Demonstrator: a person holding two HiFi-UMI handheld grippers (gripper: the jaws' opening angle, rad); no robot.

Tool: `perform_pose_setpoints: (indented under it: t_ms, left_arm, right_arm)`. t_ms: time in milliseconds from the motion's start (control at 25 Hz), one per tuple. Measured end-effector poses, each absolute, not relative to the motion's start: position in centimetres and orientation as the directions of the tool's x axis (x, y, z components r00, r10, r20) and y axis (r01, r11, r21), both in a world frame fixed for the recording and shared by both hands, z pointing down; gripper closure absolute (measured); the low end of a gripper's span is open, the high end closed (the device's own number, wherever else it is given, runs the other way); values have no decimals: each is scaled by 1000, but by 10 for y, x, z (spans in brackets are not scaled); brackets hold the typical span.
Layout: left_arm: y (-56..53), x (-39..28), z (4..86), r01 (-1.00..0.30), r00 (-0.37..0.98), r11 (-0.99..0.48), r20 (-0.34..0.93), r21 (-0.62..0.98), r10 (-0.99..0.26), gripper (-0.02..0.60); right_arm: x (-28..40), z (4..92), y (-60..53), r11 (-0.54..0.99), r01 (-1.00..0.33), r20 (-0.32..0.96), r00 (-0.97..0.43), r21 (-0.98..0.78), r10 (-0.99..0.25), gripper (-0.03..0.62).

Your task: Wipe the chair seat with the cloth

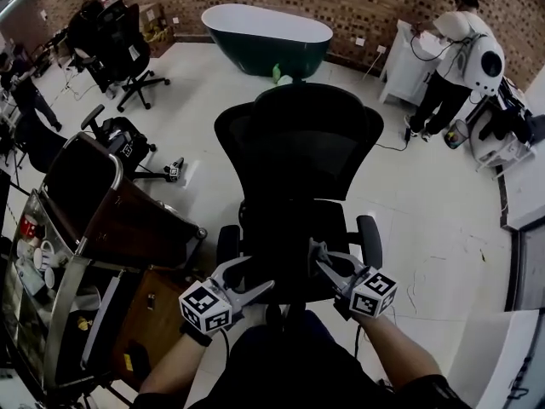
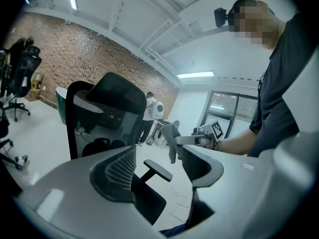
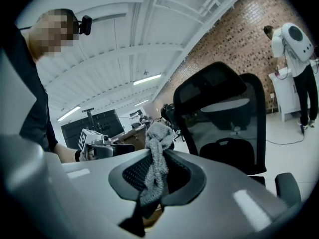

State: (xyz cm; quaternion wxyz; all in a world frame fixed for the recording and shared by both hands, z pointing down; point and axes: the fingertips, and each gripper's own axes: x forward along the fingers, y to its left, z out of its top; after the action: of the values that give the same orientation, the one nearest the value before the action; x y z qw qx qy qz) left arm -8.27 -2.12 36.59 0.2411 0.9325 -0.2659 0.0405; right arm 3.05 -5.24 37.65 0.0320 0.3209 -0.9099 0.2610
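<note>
Gripped grey cloth (image 3: 158, 144) in right gripper (image 1: 317, 252); held left gripper (image 1: 254, 273) wide open, empty. Hovered both by office chair seat (image 1: 285, 233)

1 left gripper (image 1: 258, 273), 1 right gripper (image 1: 317, 256), 1 cloth (image 3: 152, 158), 1 bathtub (image 1: 266, 37).

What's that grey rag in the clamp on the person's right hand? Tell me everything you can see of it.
The cloth is a small grey piece, fuzzy like terry or microfibre. It is bunched into a twisted strip and pinched between the shut jaws of the right gripper, with a crumpled knob poking past the tips. It is held in the air by the black office chair and seems to touch only the gripper.
</note>
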Motion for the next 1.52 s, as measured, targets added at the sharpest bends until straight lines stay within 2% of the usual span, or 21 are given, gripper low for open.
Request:
perform_pose_setpoints:
  t_ms: [200,480,680,960,1120,1320,1520]
  left_arm:
    - [-54,-91,401,-564,824,-690,254,453,-507,265]
    - [-103,-109,475,-629,773,-588,324,509,-545,261]
    - [-129,-112,534,-650,754,-547,356,528,-552,260]
    - [-152,-113,594,-661,733,-489,352,569,-582,259]
    - [-164,-111,612,-666,723,-474,341,576,-601,259]
    - [-167,-111,628,-673,709,-459,327,580,-625,259]
    - [-167,-110,651,-686,699,-438,358,581,-619,259]
  right_arm:
    - [14,432,-95,673,-565,296,-825,-478,-482,542]
    - [-32,559,-157,735,-522,485,-822,-433,-298,542]
    - [-77,662,-199,767,-503,600,-775,-398,-197,542]
    - [-135,787,-244,807,-504,733,-666,-308,-136,542]
    - [-157,833,-267,833,-490,766,-629,-257,-134,542]
    - [-187,869,-275,894,-394,779,-622,-215,-87,542]
    - [-181,887,-273,922,-336,765,-640,-195,-71,542]
